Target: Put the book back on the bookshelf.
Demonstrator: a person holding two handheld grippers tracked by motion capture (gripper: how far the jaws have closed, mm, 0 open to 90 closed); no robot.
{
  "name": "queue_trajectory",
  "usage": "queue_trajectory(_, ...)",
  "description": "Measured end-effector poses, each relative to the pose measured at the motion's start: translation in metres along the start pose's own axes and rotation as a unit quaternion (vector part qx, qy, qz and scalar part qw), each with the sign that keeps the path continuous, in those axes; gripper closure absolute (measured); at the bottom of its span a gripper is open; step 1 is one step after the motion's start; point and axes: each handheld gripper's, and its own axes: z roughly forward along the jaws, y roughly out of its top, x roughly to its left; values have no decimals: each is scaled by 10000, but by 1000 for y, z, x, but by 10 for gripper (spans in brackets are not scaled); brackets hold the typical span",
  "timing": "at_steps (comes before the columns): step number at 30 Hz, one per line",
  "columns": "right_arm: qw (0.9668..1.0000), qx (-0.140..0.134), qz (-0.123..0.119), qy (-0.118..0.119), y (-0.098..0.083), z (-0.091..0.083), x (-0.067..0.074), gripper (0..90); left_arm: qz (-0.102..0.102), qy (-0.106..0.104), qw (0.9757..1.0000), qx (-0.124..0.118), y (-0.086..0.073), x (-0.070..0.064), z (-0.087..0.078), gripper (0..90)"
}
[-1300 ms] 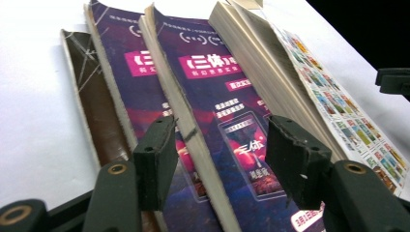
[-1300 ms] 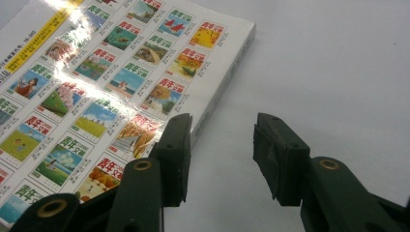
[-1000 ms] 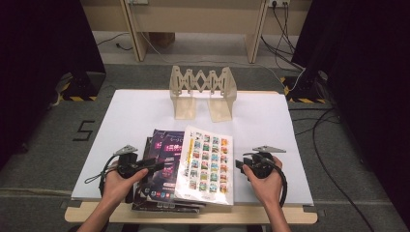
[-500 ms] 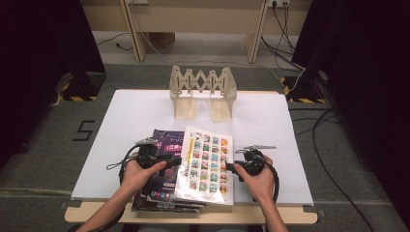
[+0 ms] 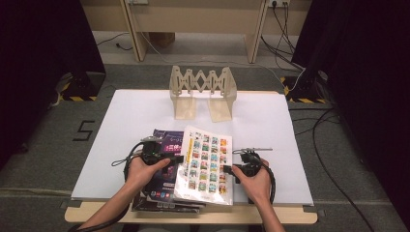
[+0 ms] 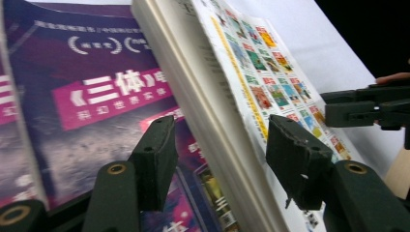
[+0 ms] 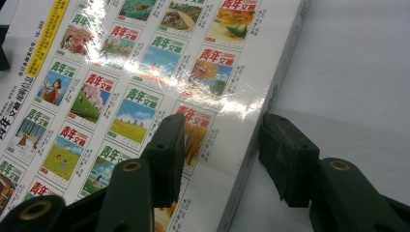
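Both grippers now bracket the top book

The left gripper and right gripper have closed in from either side of the white book. It lies atop the purple book at the table's near edge. The right jaws have just opened wide astride its edge; the left jaws straddle the opposite edge, not pinching. A lift looks imminent.

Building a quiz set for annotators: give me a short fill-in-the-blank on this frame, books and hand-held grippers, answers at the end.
1. The white book with the picture grid lies on top of a ____ book.
2. The right hand-held gripper has its jaws ____, straddling the white book's edge.
3. The left hand-held gripper straddles the white book's ____ edge.
4. The wooden rack stands at the table's ____ edge.

Answers: purple; open; page; far
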Motion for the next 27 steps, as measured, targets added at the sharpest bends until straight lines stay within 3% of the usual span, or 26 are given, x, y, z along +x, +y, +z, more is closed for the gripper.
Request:
queue_trajectory(3,10000,-2,-30,-85,0,0,3,537,-76,-15,10000,-20,1,3,-3,438)
queue_trajectory(16,10000,56,21,79,-1,4,11,560,-279,-137,9995,-1,-1,5,-2,442)
queue_trajectory(21,9998,57,13,184,-1,8,16,560,-365,-64,9993,24,0,7,-3,441)
queue_trajectory(23,9997,51,26,227,-1,10,18,560,-488,-80,9987,88,-2,8,-3,438)
queue_trajectory(27,9992,147,-16,359,-1,13,22,573,-590,98,9980,199,-4,11,-4,425)
